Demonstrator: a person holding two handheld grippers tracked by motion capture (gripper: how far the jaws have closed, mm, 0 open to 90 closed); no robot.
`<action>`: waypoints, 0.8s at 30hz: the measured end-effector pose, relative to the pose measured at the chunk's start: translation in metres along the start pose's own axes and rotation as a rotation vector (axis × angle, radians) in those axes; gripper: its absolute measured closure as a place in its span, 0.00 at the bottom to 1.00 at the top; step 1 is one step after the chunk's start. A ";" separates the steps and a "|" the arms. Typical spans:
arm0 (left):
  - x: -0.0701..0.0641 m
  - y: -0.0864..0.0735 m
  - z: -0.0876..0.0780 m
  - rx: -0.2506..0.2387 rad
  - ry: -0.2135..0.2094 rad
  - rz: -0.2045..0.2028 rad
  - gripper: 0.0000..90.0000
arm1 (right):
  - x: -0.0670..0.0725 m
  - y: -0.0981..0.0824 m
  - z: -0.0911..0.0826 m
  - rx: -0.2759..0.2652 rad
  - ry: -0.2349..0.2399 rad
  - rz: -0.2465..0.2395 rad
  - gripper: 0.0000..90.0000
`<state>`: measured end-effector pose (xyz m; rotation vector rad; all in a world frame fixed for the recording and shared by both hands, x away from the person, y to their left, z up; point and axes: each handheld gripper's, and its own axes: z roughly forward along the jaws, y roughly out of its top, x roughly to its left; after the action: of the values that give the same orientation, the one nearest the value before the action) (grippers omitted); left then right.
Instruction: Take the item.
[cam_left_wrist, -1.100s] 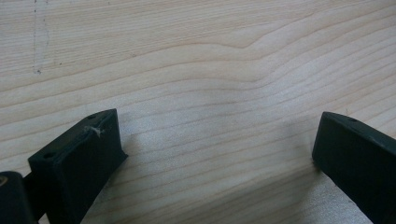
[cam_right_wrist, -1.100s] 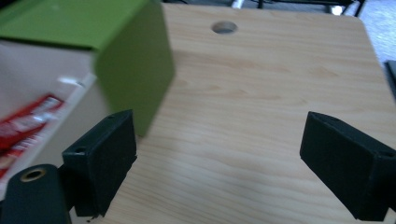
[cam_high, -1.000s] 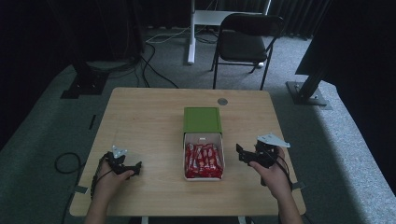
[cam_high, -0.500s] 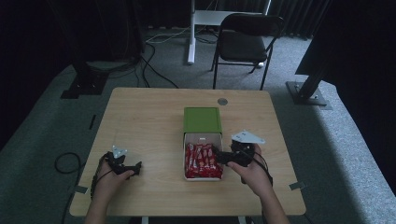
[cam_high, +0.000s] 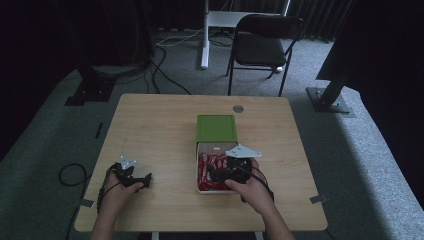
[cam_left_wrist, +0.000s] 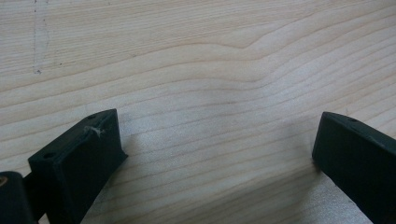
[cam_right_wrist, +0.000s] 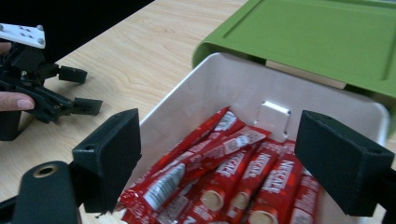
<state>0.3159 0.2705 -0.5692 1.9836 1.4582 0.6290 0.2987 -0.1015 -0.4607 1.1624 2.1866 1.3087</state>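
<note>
Near the middle of the table (cam_high: 150, 125), slightly toward its near edge, a white open box (cam_high: 200, 165) held a heap of red stick sachets (cam_high: 206, 170); in the right gripper view the sachets (cam_right_wrist: 224, 186) lay lengthwise and overlapping, with white lettering on their wrappers, and filled the box (cam_right_wrist: 210, 88) from wall to wall. A green lid (cam_high: 216, 128) lay touching the box's far end, and in the right gripper view it (cam_right_wrist: 317, 42) overlapped the far rim. The right gripper (cam_high: 217, 173) hovered over the sachets with its jaws spread wide and nothing between them; from its own camera the right gripper (cam_right_wrist: 219, 158) framed the sachets below without touching them. The right hand (cam_high: 247, 187) came in from the near edge. Well apart, toward the near left corner, the left gripper (cam_high: 145, 181) rested low over bare wood in the left hand (cam_high: 116, 192), and its own view showed the left gripper (cam_left_wrist: 217, 144) with jaws also spread and empty above the wood grain. A small round grey disc (cam_high: 238, 108) sat near the far edge. Beyond the table stood a dark folding chair (cam_high: 265, 45) on grey carpet.
</note>
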 end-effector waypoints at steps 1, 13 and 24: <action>0.000 0.000 0.000 0.000 0.000 0.001 0.03 | 0.002 0.000 0.002 0.004 -0.002 -0.006 0.21; 0.000 0.000 0.000 0.000 0.000 0.000 0.02 | 0.011 -0.009 0.026 0.085 0.032 0.040 0.51; 0.000 0.000 0.000 -0.002 0.000 0.000 0.03 | 0.009 -0.024 0.042 0.182 0.003 0.096 0.66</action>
<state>0.3159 0.2705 -0.5693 1.9825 1.4573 0.6300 0.3088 -0.0766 -0.5022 1.3490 2.3173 1.1678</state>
